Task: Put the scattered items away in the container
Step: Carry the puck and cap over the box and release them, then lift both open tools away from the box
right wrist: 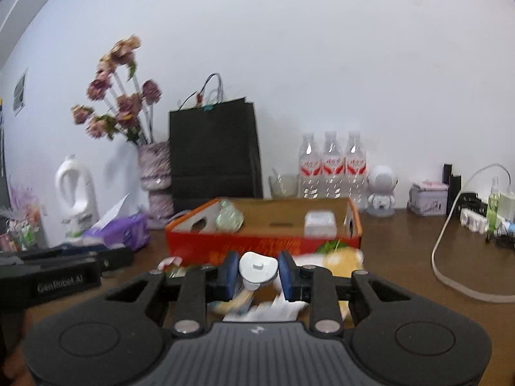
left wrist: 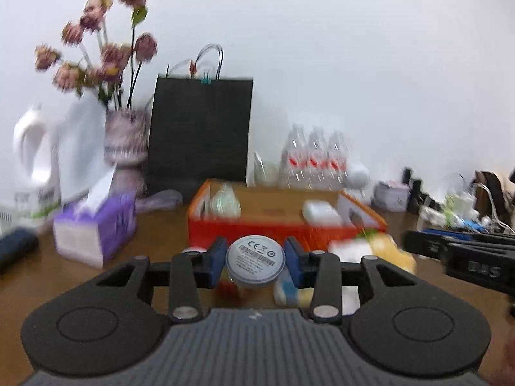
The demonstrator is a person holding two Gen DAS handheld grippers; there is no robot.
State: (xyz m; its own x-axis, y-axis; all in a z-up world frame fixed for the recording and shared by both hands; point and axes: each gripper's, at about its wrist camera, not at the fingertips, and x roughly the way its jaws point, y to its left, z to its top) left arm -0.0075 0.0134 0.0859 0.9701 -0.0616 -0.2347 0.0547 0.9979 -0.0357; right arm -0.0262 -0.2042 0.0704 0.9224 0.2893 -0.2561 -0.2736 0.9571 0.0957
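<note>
An orange cardboard box (left wrist: 283, 230) (right wrist: 257, 244) stands open on the brown table just beyond both grippers. A clear packet (right wrist: 229, 217) and a small white box (right wrist: 320, 223) lie inside it. My left gripper (left wrist: 256, 255) is shut on a round white device (left wrist: 255, 259), whose labelled underside faces the camera. My right gripper (right wrist: 258, 271) is shut on a small white rounded part (right wrist: 257, 267) with a nub. Both are held above the table, in front of the box. A yellow packet (right wrist: 342, 260) and white papers (right wrist: 273, 310) lie scattered below.
A purple tissue box (left wrist: 93, 228), a vase of dried flowers (right wrist: 154, 173), a black paper bag (right wrist: 214, 151) and three water bottles (right wrist: 331, 164) stand behind the box. A white cable (right wrist: 444, 244) loops at the right. The other gripper's black body shows in each view's side (left wrist: 466, 257) (right wrist: 58, 276).
</note>
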